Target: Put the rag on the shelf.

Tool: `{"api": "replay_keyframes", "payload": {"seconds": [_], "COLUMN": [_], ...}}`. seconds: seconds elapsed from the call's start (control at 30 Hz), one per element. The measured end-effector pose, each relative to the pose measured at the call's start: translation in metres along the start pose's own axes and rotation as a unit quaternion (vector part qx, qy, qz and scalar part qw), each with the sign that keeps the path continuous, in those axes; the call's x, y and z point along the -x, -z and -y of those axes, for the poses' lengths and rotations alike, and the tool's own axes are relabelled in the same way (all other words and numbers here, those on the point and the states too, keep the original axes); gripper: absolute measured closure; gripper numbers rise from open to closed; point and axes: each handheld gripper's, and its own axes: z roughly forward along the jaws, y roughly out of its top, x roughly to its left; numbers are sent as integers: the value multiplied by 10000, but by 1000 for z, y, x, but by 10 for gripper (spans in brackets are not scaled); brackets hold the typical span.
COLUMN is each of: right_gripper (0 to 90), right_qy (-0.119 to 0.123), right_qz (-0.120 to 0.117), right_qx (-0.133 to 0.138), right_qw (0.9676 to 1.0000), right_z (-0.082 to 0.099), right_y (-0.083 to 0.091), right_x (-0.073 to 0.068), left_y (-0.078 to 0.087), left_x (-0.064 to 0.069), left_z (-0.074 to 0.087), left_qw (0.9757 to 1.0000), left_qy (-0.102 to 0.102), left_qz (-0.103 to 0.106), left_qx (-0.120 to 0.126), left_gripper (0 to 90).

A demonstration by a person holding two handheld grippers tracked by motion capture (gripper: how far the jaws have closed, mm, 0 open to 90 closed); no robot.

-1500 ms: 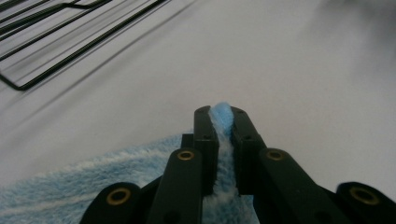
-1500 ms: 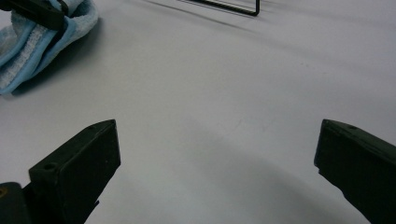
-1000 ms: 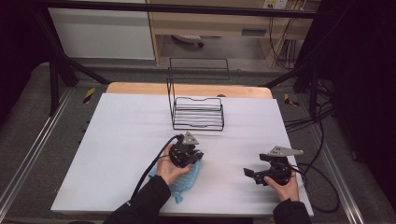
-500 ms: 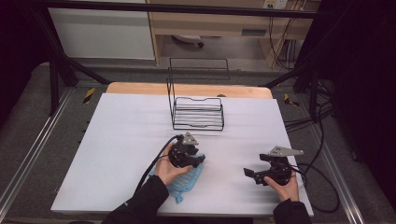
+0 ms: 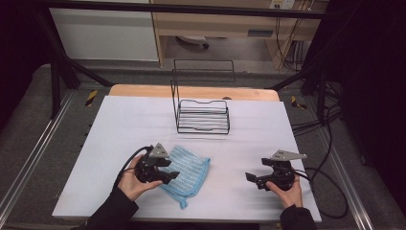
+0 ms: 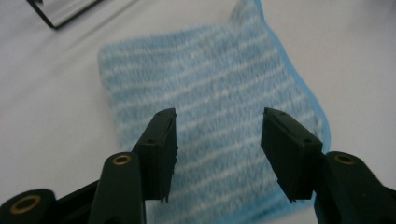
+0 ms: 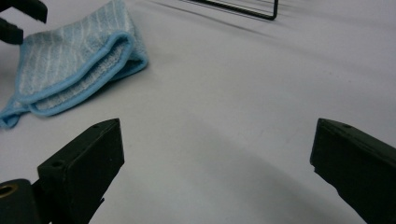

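Your left gripper (image 5: 173, 168) in the high view sits near the front edge of the white table (image 5: 119, 124), left of the middle, its jaws apart and just opened wider, with nothing pinched between them. Its tips reach over the left edge of the folded light-blue striped cloth with a brighter blue hem (image 5: 191, 167), which lies flat on the table. Your right gripper (image 5: 252, 179) rests toward the front right corner, well apart from the cloth, jaws spread and empty. A black wire rack (image 5: 201, 115) stands toward the far edge, near the middle.

From the left gripper view, your two black jaws stand apart above the cloth (image 6: 205, 93), which fills the space beyond them without being squeezed.

From the right gripper view, your jaws are spread wide over bare table, and the cloth (image 7: 74, 60) lies folded double at the upper left.
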Motion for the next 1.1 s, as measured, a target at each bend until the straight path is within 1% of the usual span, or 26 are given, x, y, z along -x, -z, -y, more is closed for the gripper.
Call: {"api": "replay_keyframes", "payload": {"seconds": [0.1, 0.17, 0.2, 0.23, 0.27, 0.37, 0.57, 0.63, 0.83, 0.9, 0.97, 1.1], "right_gripper": [49, 58, 63, 68, 72, 92, 110, 111, 112, 112, 112, 111], "right_qy": [23, 68, 77, 72, 111, 207, 363, 391, 383, 369, 374, 349], "right_qz": [-34, -50, -74, -109, -144, -214, -366, -388, -386, -397, -408, -407], "right_qx": [-8, -70, -86, -99, -102, -93, -143, -140, -152, -139, -151, -190], "right_qw": [10000, 9999, 9999, 9999, 9998, 9995, 9986, 9984, 9984, 9984, 9984, 9984], "right_z": [-3, -5, -6, -6, -7, -9, -13, -14, -15, -15, -15, -15], "right_y": [-3, -6, -8, -9, -11, -14, -21, -23, -23, -23, -23, -25], "right_x": [-6, -11, -14, -16, -19, -27, -41, -44, -45, -45, -45, -46], "left_y": [-3, -6, -8, -9, -11, -15, -19, -20, -19, -18, -16, -8], "left_x": [4, 7, 9, 10, 11, 10, 9, 8, 8, 8, 7, 3], "left_z": [15, 22, 24, 25, 25, 26, 26, 24, 22, 21, 20, 19], "left_qw": [9999, 9998, 9997, 9996, 9996, 9996, 9992, 9989, 9987, 9987, 9987, 9990], "left_qy": [-12, -26, -84, -150, -175, -172, -174, -169, -157, -151, -169, -160], "left_qz": [76, 124, 127, 81, 46, 29, 65, 43, 10, 29, 60, 111], "left_qx": [-89, -153, -211, -231, -239, -242, -358, -427, -482, -490, -487, -409], "left_gripper": [472, 478, 484, 483, 486, 514, 558, 595, 761, 814, 839, 852]}}
